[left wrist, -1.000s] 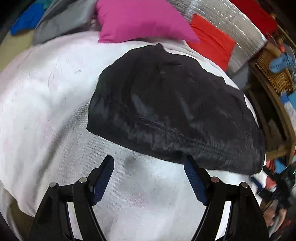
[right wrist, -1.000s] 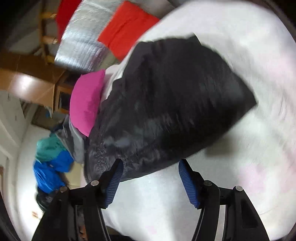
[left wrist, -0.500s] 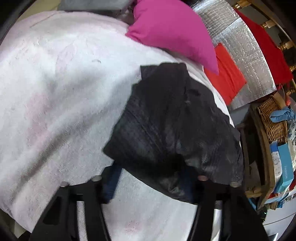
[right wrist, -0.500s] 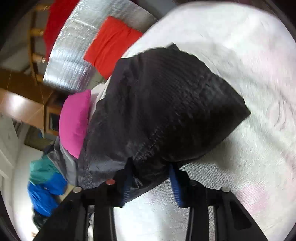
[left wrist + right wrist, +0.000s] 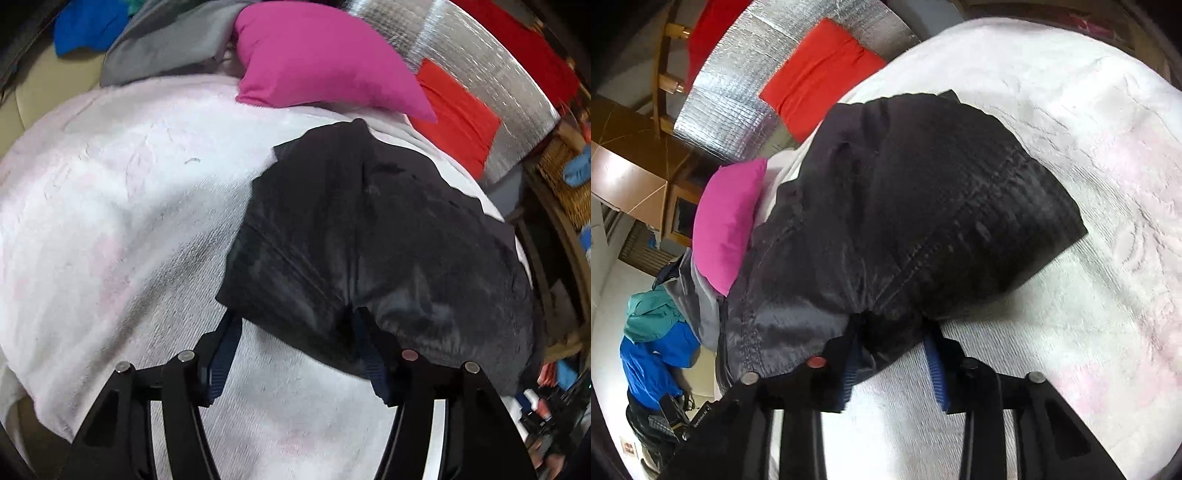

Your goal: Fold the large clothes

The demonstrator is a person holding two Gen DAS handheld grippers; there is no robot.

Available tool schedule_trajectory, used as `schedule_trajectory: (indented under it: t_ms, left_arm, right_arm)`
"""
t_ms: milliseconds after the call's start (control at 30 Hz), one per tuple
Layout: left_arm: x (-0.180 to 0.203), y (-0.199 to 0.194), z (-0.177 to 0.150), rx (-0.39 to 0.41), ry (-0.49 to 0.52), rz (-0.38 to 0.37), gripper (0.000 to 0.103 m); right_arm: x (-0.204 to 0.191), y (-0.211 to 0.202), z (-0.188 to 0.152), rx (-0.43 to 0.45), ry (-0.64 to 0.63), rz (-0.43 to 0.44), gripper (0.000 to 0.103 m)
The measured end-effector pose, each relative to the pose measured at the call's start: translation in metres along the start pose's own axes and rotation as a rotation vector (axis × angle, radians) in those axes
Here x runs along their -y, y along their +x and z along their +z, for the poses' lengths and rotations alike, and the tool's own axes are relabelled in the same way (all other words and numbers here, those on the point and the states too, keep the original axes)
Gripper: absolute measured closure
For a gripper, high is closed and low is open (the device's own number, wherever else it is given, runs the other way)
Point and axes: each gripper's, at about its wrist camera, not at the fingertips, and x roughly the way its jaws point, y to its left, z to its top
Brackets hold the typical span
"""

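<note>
A black shiny garment lies folded on a white fluffy blanket. My left gripper has its blue-padded jaws closed in on the garment's near edge, and the cloth bunches between them. In the right wrist view the same black garment lies on the blanket. My right gripper is shut on its near edge, and the fabric puckers there. The fingertips of both grippers are hidden under the cloth.
A magenta pillow lies behind the garment, with a grey garment and a blue one at the far left. A red cushion leans on a silver quilted panel. A wicker basket stands at the right.
Both grippers moved forward onto the garment's near edge and closed on it. They were open and short of the cloth a second ago.
</note>
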Motion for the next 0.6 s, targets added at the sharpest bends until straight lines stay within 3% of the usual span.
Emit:
schedule_trajectory:
  t_ms: [33, 67, 133, 233, 333, 467, 567, 600]
  left_arm:
    - [0.005, -0.004, -0.002, 0.017, 0.028, 0.016, 0.038]
    - [0.008, -0.006, -0.003, 0.030, 0.049, 0.030, 0.038]
    - [0.017, -0.011, -0.006, 0.060, 0.091, 0.053, 0.038]
    - [0.029, -0.016, -0.007, 0.102, 0.152, 0.087, 0.038]
    - [0.037, -0.014, -0.007, 0.117, 0.192, 0.106, 0.037]
    - [0.045, -0.012, -0.009, 0.126, 0.234, 0.139, 0.037]
    - [0.045, -0.017, -0.011, 0.138, 0.243, 0.143, 0.037]
    - [0.046, -0.017, -0.011, 0.143, 0.245, 0.146, 0.037]
  right_arm:
    - [0.004, -0.003, 0.001, 0.008, 0.022, 0.000, 0.045]
    - [0.009, -0.006, 0.000, 0.016, 0.041, 0.003, 0.042]
    - [0.019, -0.010, 0.004, 0.027, 0.092, 0.012, 0.042]
    - [0.034, -0.005, 0.011, 0.048, 0.190, 0.040, 0.033]
    - [0.037, 0.001, 0.019, 0.063, 0.225, 0.096, 0.034]
    - [0.011, -0.012, 0.016, 0.148, 0.057, 0.017, 0.068]
    - [-0.023, -0.035, 0.008, 0.283, -0.131, -0.020, 0.071]
    - [-0.027, -0.034, 0.006, 0.290, -0.161, -0.047, 0.071]
